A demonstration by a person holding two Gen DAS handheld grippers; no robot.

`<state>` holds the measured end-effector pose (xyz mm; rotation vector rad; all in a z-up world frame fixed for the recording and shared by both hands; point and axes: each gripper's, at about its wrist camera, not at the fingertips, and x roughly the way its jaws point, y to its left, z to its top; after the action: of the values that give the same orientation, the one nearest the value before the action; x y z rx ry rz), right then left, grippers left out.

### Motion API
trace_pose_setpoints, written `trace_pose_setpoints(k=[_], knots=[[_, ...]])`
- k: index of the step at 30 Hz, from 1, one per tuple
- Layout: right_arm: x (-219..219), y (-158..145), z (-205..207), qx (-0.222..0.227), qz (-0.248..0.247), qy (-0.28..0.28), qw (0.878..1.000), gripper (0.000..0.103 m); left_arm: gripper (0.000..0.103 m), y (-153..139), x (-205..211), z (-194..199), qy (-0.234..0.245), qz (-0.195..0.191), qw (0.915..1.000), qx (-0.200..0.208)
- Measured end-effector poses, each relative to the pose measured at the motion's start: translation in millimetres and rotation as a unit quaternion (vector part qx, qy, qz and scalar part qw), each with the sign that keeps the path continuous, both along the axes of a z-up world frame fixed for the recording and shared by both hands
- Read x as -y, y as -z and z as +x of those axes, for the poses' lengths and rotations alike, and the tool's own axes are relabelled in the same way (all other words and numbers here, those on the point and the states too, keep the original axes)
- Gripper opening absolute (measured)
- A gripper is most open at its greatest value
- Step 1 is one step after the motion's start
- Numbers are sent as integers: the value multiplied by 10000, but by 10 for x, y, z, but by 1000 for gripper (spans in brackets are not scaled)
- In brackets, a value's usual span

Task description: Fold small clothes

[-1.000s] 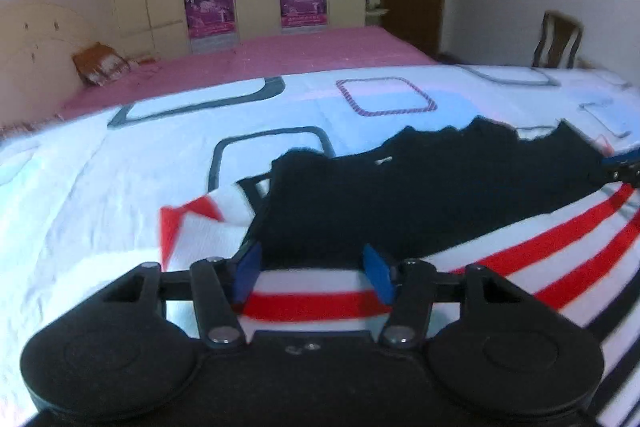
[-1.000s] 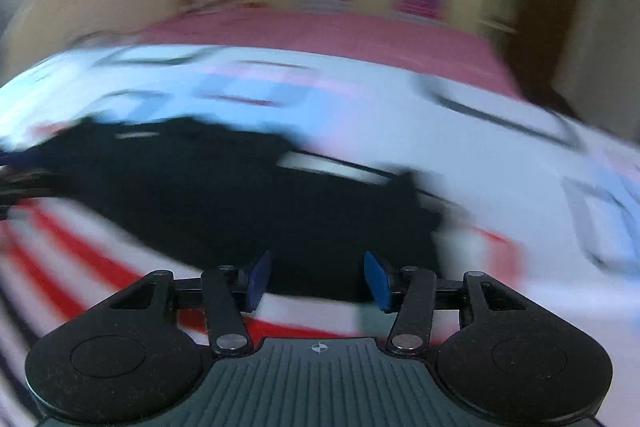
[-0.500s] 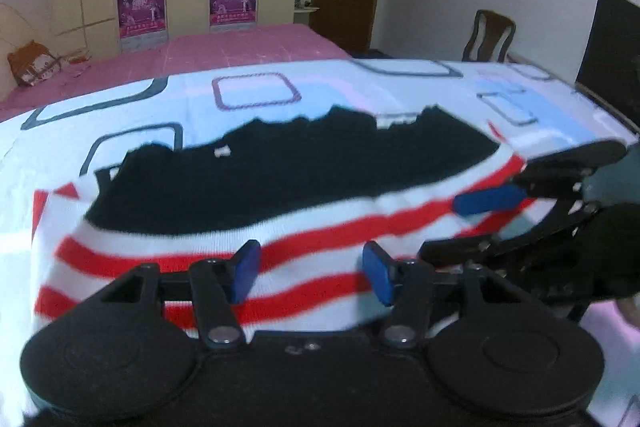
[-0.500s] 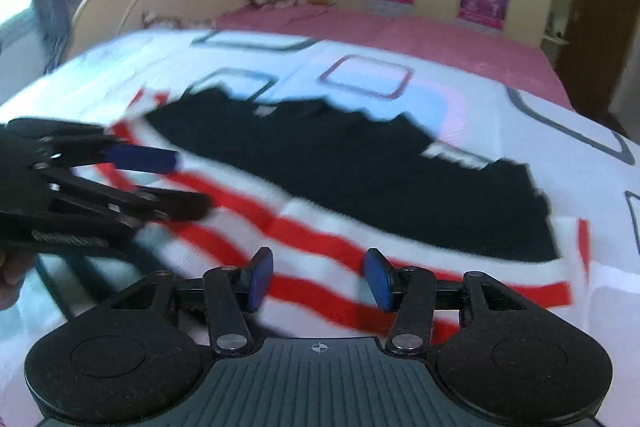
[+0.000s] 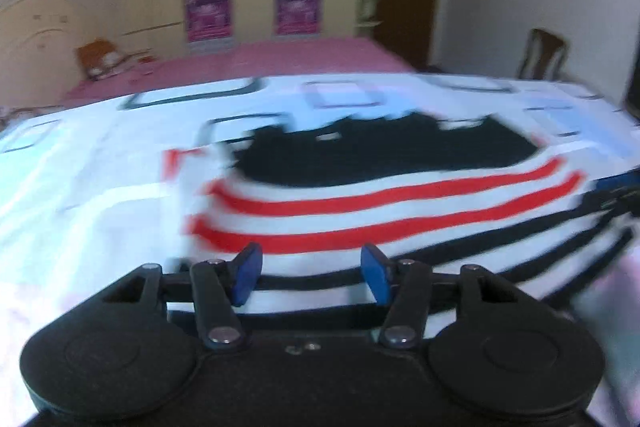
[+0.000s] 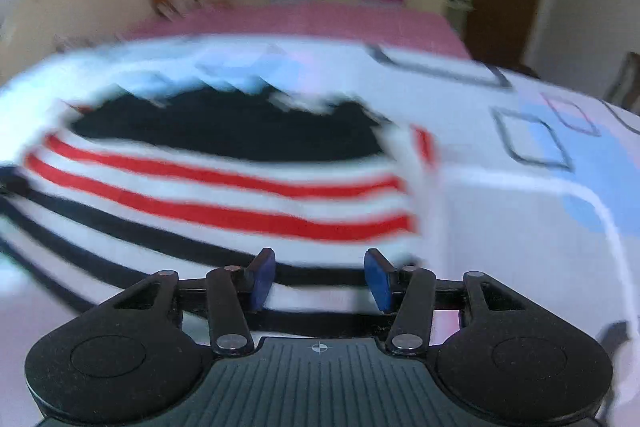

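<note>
The striped top (image 5: 384, 211) is lying spread out on the white patterned bedsheet (image 5: 100, 195), black band at the far end, then red stripes, then thin black stripes closest to the cameras. It looks flat and mostly smoothed out, though both views are pretty blurry so small wrinkles are anyone's guess.

Best read on the step: this is the gap between folds. The top is laid out and neither tool has any cloth, so the next thing is probably to come down on the near hem or the two side edges, pinch, and carry that edge over toward the black end. That needs both tools landing on matching spots, or the fold goes crooked.

The left gripper (image 5: 312, 273) sits over the near left part of the top, tilted down at the fabric, jaws about halfway apart with nothing between them; they have just been closing a touch. The right gripper (image 6: 320, 277) is over the near right corner, same downward tilt, also half open and empty. Its tip (image 5: 616, 187) pokes into the left view's right edge.
</note>
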<state>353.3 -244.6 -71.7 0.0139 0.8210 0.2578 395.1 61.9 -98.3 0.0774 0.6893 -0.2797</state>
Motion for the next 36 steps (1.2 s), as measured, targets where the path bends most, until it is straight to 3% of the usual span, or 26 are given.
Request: trace_pose_setpoints(k=[5, 9, 18, 22, 24, 32, 36], knots=[[-628, 112, -74, -237, 103, -556, 9981, 50, 54, 114, 401, -85, 177, -57, 9993, -309], [-862, 330, -151, -441, -113, -663, 9968, 50, 54, 233, 498, -80, 124, 174, 9989, -427], [-830, 330, -187, -421, -137, -639, 9970, 50, 55, 221, 461, -130, 90, 167, 9988, -452], [-723, 309, -246, -390, 4, -458, 9982, 50, 55, 222, 426, -151, 48, 179, 9987, -477], [-603, 295, -270, -355, 60, -250, 9990, 32, 55, 209, 384, -169, 12, 206, 9986, -478], [256, 268, -386, -472, -181, 772, 9957, 31, 53, 205, -205, -316, -656, 243, 9968, -380], [533, 283, -506, -493, -123, 934, 9943, 30, 53, 203, -406, -360, -730, 188, 9964, -381]])
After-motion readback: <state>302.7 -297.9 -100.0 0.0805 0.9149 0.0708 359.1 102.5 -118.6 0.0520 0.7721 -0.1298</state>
